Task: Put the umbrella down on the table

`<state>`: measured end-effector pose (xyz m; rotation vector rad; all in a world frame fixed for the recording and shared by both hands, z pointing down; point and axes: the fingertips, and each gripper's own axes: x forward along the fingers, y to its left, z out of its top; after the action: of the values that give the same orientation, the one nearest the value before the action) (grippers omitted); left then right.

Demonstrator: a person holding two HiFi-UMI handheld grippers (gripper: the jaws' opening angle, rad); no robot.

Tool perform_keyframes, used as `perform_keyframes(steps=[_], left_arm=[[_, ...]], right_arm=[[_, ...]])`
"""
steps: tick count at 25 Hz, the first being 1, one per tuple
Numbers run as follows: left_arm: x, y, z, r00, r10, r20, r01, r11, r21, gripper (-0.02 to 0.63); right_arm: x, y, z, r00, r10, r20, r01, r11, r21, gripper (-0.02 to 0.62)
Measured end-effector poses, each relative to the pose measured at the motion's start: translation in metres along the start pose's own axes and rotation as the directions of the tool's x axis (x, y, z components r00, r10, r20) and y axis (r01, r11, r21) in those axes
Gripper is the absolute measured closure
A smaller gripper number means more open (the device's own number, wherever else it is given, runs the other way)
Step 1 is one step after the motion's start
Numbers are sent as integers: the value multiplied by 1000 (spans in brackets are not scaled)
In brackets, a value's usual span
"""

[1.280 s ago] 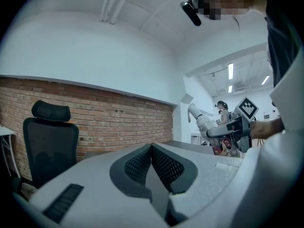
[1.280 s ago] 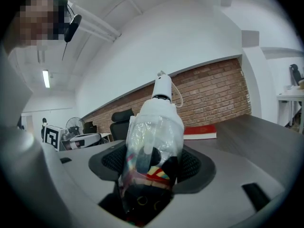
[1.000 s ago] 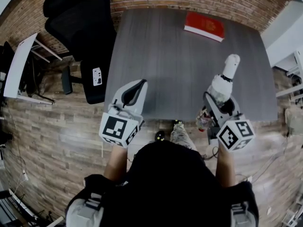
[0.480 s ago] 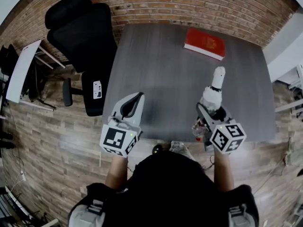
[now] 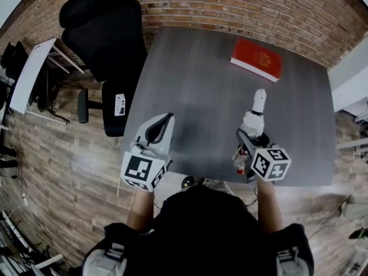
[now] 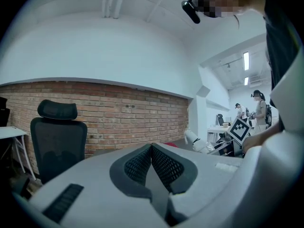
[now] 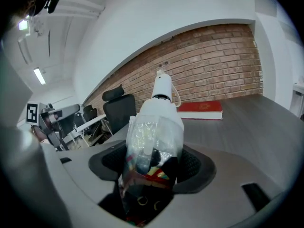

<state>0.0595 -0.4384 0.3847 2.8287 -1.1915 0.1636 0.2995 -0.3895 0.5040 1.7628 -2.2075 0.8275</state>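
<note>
Grey wood-grain laminate covers the counter (image 5: 195, 85), and its flat, bare middle gives enough room for a long thing to lie. The right gripper (image 5: 250, 141) is pinching the folded umbrella (image 5: 255, 117) around its thick lower part, so its jaws stand wide with the bundle pressed between the ribbed black pads. The umbrella is over the near right part of the counter, close to the near edge, and it points toward the far edge, where a red book (image 5: 256, 59) lies by the far right corner. It looks lifted at the front and not yet resting on the surface, though I cannot tell this for sure. I think it is held by the body and not by the tip so that the whole length can go down flat at once. The handle (image 5: 260, 98) is smooth, white and rounded like a small bottle; the canopy is packed in a clear, crinkled plastic sleeve (image 7: 152, 137) with dark cloth and some coloured print inside. The left gripper (image 5: 160, 125) has its jaws pressed together with nothing in them and waits at the near left edge, out of the way.
</note>
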Motion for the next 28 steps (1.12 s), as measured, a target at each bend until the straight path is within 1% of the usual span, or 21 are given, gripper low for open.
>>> perform_keyframes(steps=[8, 19, 25, 28], left_arm=[[7, 5, -7, 999, 35, -26, -35, 999, -8, 603], [5, 22, -14, 995, 83, -48, -85, 996, -20, 603], [3, 32, -15, 993, 108, -51, -109, 994, -25, 603], [3, 34, -17, 992, 111, -57, -113, 993, -26, 603]], right_arm=[[28, -26, -27, 995, -7, -97, 9, 1000, 18, 310], [62, -41, -59, 974, -23, -223, 27, 999, 17, 310], [76, -47, -70, 961, -33, -273, 39, 999, 16, 310], [81, -46, -69, 960, -31, -278, 35, 999, 9, 310]])
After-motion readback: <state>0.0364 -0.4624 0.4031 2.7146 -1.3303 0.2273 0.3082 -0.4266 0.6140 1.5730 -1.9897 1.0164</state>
